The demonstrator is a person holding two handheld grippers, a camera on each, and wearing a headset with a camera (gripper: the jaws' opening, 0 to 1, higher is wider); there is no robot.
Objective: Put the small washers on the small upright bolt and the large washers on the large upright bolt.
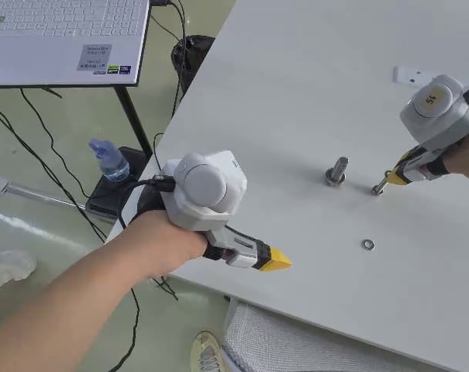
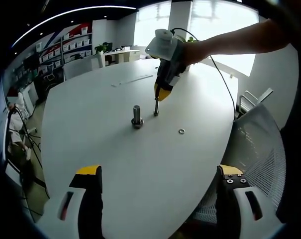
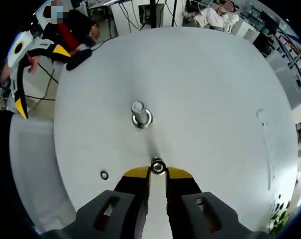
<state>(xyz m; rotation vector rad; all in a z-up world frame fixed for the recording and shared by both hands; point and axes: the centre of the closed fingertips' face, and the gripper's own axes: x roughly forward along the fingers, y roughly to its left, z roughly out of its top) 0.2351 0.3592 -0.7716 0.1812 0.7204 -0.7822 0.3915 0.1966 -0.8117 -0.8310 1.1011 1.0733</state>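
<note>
Here, left tongs [image 2: 159, 172] gape wide; right tongs [image 3: 158, 172] pinch small bolt [image 3: 158, 165].

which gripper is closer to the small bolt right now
Right. The right gripper has its fingers right at the top of the small bolt. The left gripper hangs open over the near edge of the table, well apart from it.

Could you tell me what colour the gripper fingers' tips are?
Yellow, best on the left gripper in the head view.
</note>
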